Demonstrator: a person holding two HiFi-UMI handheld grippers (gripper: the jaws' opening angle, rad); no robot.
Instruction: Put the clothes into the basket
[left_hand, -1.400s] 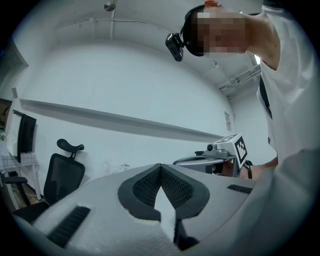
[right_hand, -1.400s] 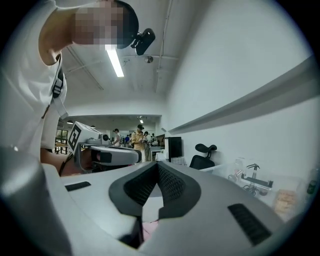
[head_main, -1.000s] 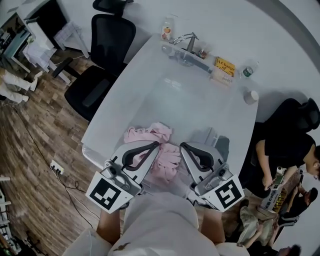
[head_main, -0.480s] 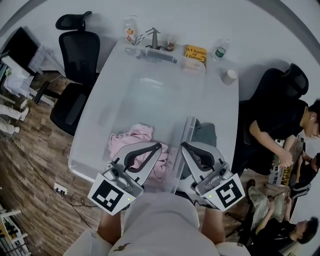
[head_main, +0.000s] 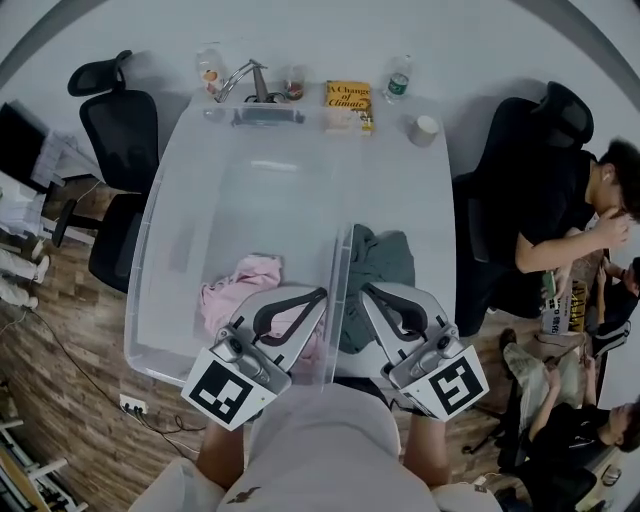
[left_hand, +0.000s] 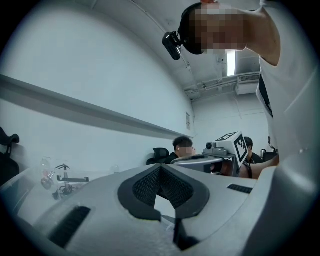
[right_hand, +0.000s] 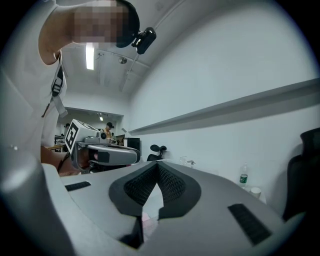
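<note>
Both tools are closed and empty, the left tool and right tool held level, likely lining up a grab. The pink clothes lie inside the clear basket; the dark green garment waits on the table, just beside its wall.

Bright, even light from a ceiling strip; fisheye edges dark and warped.
</note>
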